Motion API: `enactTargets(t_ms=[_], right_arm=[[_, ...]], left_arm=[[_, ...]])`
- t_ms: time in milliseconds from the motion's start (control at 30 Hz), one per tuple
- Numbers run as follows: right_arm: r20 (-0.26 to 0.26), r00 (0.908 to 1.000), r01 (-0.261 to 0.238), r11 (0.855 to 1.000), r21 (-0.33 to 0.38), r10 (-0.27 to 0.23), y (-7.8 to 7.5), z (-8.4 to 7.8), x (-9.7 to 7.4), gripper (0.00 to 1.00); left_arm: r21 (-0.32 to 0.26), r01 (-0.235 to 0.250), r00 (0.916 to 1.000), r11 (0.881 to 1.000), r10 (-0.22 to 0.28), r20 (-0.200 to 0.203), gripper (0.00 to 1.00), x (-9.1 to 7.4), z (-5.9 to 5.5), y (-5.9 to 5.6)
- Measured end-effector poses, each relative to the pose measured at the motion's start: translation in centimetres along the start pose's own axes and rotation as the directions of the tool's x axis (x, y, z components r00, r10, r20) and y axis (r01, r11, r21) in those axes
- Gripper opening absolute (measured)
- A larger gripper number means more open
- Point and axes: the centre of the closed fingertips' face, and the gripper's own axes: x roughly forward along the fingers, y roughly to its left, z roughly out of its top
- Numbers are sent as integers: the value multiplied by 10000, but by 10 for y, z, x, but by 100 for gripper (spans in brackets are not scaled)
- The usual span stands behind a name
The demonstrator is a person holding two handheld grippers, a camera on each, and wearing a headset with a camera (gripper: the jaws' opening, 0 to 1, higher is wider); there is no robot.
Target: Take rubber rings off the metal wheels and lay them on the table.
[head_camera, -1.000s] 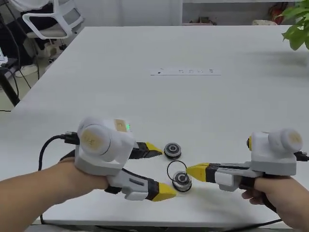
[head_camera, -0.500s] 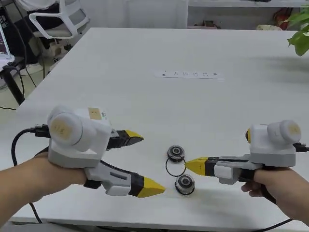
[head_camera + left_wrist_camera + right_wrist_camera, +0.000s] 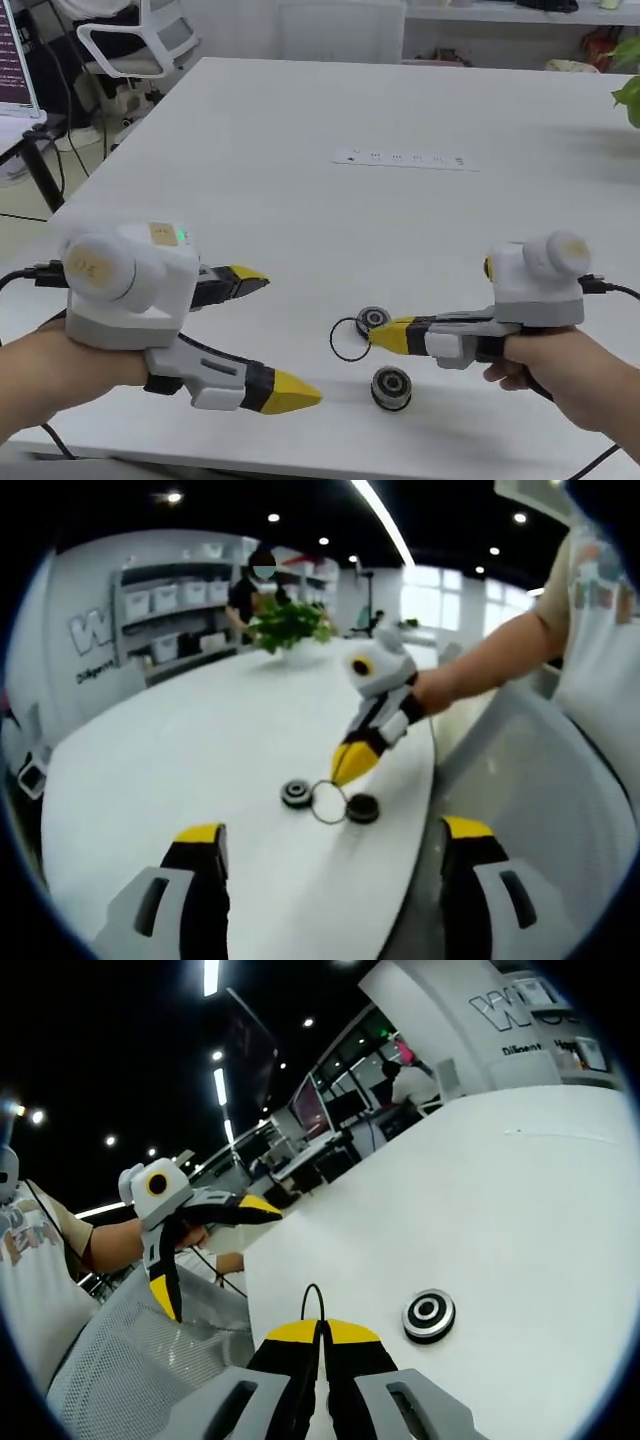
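Right gripper: jaws pressed together, pinching a thin black rubber ring by its edge. Ring sticking out past the yellow tips, free of both wheels; resting on the white table or just above it, cannot tell. Right behind the tips on the far side, just beside the ring, one metal wheel. On the near side of the jaws, a little apart, second metal wheel, flat on the table. Well off to the left of the tips, left gripper: jaws spread wide, nothing between them, pointed toward ring and wheels
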Motion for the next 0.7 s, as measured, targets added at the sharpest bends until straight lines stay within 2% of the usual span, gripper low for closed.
enactTargets(t_ms=[300,533,700], right_arm=[[-646,9979,-68,9997,-235,53,3,-9,20,0],[-1145,9934,-51,9991,-419,3,3,-17,30,0],[-1510,9870,461,9971,-604,-548,-9,-23,34,0]], left_arm=[[-103,-251,9997,9996,251,71,91,-8,-1,4],[-201,-412,9991,9989,413,35,93,-11,-4,6],[-163,-463,9989,9988,462,-35,94,-11,-5,6]])
